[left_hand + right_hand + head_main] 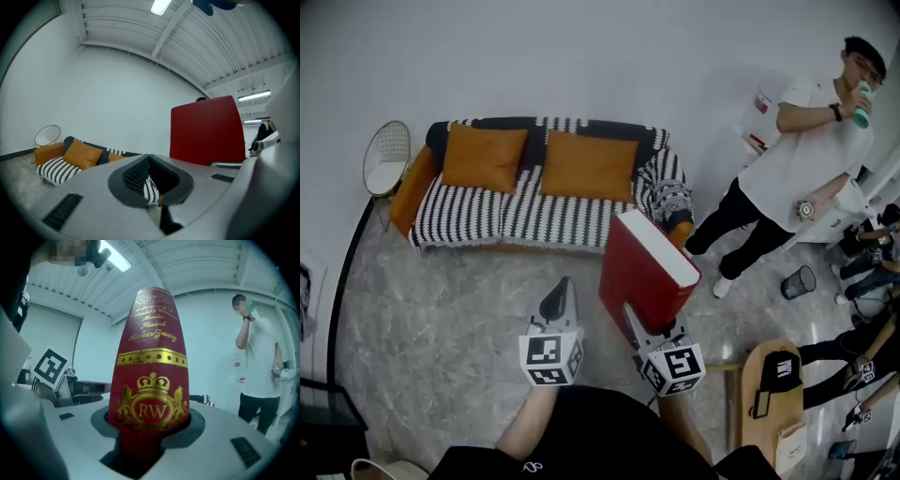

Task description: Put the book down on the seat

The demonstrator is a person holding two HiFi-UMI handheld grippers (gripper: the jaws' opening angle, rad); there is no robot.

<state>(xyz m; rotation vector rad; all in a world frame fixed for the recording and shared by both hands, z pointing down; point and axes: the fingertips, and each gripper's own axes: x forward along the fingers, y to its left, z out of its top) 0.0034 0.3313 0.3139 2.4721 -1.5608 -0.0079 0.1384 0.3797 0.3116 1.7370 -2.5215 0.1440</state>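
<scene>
Floor (441, 319): pale marbled stone, running from the person's feet out to the wall
Sofa (487, 217): stands against the white wall, with a black-and-white striped cover over orange arms; it also shows low at the left of the left gripper view (55, 169)
Standing person (787, 169): white shirt and dark trousers, to the right of the sofa, one hand raised with a green bottle
Wooden table (769, 403): rounded top at lower right, with a dark cap lying on it
Book (642, 272): thick, red-covered, with white page edges; it is held up in the air in front of the sofa's right end, tilted, and not on the seat. Its spine faces the right gripper view (152, 380) and bears a gold crown and the letters RW
Cushions: two orange ones lean on the sofa back, one at the left (483, 157) and one at the middle (586, 166)
Wire chair (386, 159): round-backed, just beside the sofa's left arm
Right gripper (652, 328): clamped on the lower end of the book, with the spine filling the space between its jaws (150, 423)
Left gripper (561, 286): jaws closed tip to tip on nothing (149, 157), well left of the book and pointing toward the sofa
Bin (799, 281): small and dark, on the floor near the standing person's feet
</scene>
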